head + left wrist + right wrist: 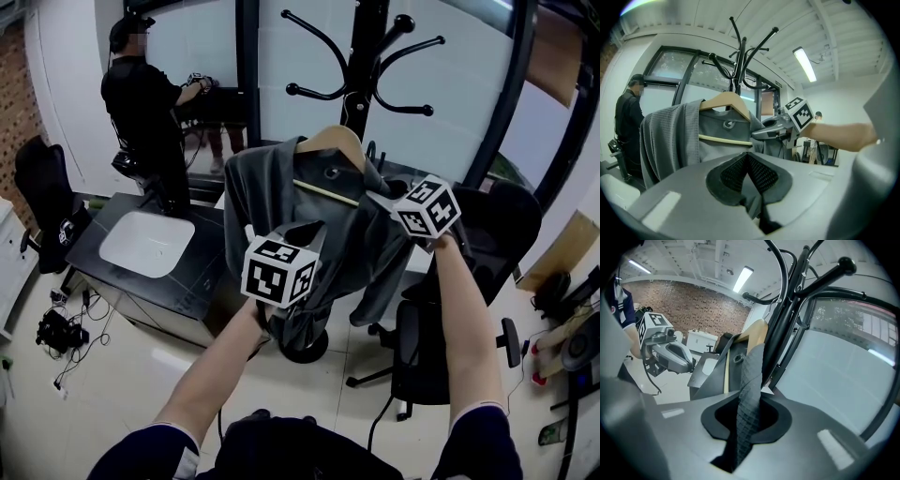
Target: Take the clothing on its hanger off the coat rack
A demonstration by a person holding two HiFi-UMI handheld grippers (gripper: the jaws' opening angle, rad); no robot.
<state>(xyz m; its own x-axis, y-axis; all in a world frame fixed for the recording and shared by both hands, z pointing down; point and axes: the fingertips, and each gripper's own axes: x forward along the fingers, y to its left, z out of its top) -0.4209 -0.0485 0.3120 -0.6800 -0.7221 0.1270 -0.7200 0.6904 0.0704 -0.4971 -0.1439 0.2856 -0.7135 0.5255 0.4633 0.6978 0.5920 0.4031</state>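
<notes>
A grey garment (267,192) hangs on a wooden hanger (330,141) at the black coat rack (364,66), whose hooks spread above it. My left gripper (298,234) is at the garment's lower front, and in the left gripper view its jaws (749,171) are pinched together on a fold of grey cloth. My right gripper (377,198) is at the garment's right shoulder, just below the hanger. In the right gripper view a strip of waffle-textured cloth (751,380) runs between its narrow jaws (747,416), with the hanger (757,331) and rack pole (785,319) right behind.
A person (141,103) stands at the back left by the window. A black desk (103,225) with a white tray (146,244) sits left of the rack. A black office chair (427,347) stands to the right, another (42,187) at far left. Cables lie on the floor (61,333).
</notes>
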